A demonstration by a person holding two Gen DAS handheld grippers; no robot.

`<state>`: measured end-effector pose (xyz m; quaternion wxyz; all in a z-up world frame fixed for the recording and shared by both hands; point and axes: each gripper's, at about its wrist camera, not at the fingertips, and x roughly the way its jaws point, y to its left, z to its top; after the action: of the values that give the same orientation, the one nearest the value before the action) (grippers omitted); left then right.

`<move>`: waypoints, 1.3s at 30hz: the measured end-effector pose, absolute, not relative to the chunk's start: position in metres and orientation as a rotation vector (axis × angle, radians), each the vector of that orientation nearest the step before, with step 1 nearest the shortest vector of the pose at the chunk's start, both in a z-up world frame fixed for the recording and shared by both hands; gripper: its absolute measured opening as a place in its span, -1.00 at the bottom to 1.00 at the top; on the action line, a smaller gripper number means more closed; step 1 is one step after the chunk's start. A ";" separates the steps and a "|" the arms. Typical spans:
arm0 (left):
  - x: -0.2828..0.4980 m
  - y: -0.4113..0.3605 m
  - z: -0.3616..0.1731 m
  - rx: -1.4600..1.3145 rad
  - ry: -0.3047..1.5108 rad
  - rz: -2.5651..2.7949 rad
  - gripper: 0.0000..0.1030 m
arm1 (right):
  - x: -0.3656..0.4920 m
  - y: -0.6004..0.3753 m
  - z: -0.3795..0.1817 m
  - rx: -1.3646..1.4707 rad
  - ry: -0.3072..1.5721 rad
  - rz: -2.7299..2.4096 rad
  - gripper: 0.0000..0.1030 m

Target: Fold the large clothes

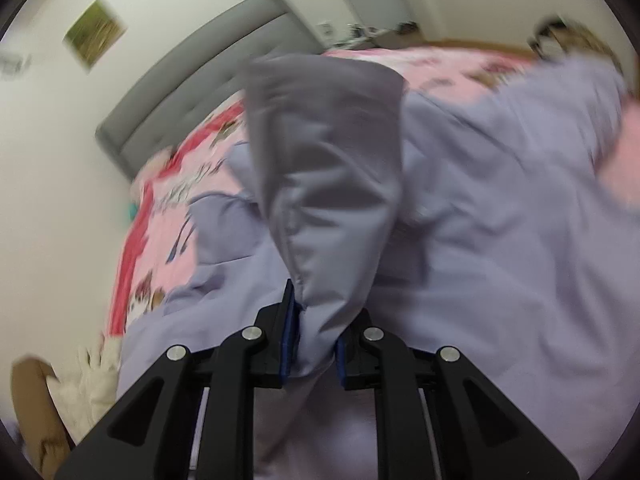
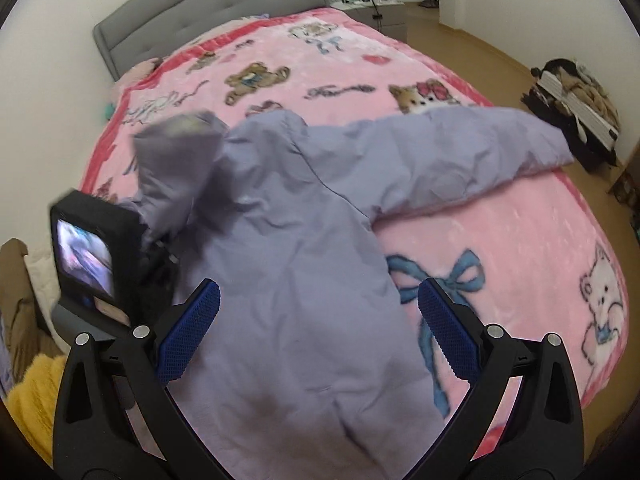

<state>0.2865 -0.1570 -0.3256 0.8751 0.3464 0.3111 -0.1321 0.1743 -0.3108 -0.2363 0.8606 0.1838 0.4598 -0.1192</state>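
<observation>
A large lilac padded jacket (image 2: pixel 304 248) lies spread on the pink blanket of the bed (image 2: pixel 520 240). One sleeve (image 2: pixel 460 148) stretches to the right. My left gripper (image 1: pixel 316 336) is shut on the other sleeve (image 1: pixel 328 168) and holds it lifted above the jacket body (image 1: pixel 500 240). From the right wrist view the left gripper's body (image 2: pixel 92 256) shows at the left with the raised sleeve (image 2: pixel 180 160) above it. My right gripper (image 2: pixel 318 308) is open and empty, hovering above the jacket's lower body.
A grey padded headboard (image 2: pixel 208 12) stands at the bed's far end. A nightstand (image 2: pixel 384 12) is beyond it. A dark bag with clothes (image 2: pixel 576 108) sits on the floor at right. White and yellow fabrics (image 2: pixel 32 392) lie at the bed's left.
</observation>
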 end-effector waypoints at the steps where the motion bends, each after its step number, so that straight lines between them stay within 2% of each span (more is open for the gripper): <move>1: 0.281 -0.161 -0.338 0.757 0.641 -0.282 -0.69 | 0.177 -0.311 -0.241 0.384 0.970 -0.240 0.84; 6: 0.272 -0.159 -0.361 0.787 0.627 -0.278 -0.67 | 0.217 -0.302 -0.248 0.376 0.953 -0.045 0.84; 9: 0.269 -0.156 -0.360 0.783 0.614 -0.289 -0.51 | 0.256 -0.299 -0.248 0.427 0.973 0.085 0.84; 11: 0.268 -0.158 -0.360 0.785 0.618 -0.306 -0.17 | 0.286 -0.296 -0.248 0.464 1.009 0.173 0.83; 12: 0.267 -0.158 -0.358 0.782 0.622 -0.326 -0.06 | 0.299 -0.296 -0.248 0.473 1.022 0.197 0.81; 13: 0.265 -0.157 -0.354 0.764 0.621 -0.353 0.14 | 0.316 -0.295 -0.248 0.483 1.036 0.225 0.77; 14: 0.263 -0.156 -0.351 0.749 0.619 -0.370 0.29 | 0.328 -0.294 -0.247 0.487 1.043 0.232 0.64; 16: 0.259 -0.152 -0.345 0.733 0.620 -0.378 0.40 | 0.349 -0.291 -0.254 0.475 1.105 0.225 0.45; 17: 0.257 -0.151 -0.343 0.730 0.625 -0.376 0.40 | 0.365 -0.287 -0.266 0.450 1.199 0.204 0.37; 19: 0.254 -0.142 -0.339 0.719 0.642 -0.365 0.41 | 0.381 -0.285 -0.284 0.413 1.282 0.136 0.35; 22: 0.250 -0.116 -0.331 0.676 0.676 -0.331 0.41 | 0.384 -0.285 -0.295 0.410 1.268 0.092 0.30; 25: 0.247 -0.069 -0.324 0.665 0.708 -0.273 0.45 | 0.381 -0.290 -0.304 0.415 1.268 0.025 0.34; 27: 0.249 -0.031 -0.328 0.679 0.748 -0.188 0.46 | 0.381 -0.296 -0.312 0.444 1.272 0.028 0.45; 31: 0.261 0.038 -0.337 0.665 0.804 -0.057 0.46 | 0.373 -0.303 -0.327 0.500 1.258 0.033 0.41; 34: 0.273 0.062 -0.335 0.647 0.823 -0.104 0.47 | 0.370 -0.302 -0.331 0.550 1.238 0.062 0.16; 35: 0.275 0.065 -0.335 0.653 0.815 -0.107 0.47 | 0.368 -0.300 -0.329 0.543 1.224 0.071 -0.04; 39: 0.289 0.071 -0.340 0.757 0.798 -0.095 0.47 | 0.366 -0.286 -0.308 0.426 1.155 0.095 -0.46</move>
<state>0.2890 0.0706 -0.3401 0.8514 0.3595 0.3792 -0.0453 0.3658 -0.2864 -0.3085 0.8155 0.1997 0.5414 0.0444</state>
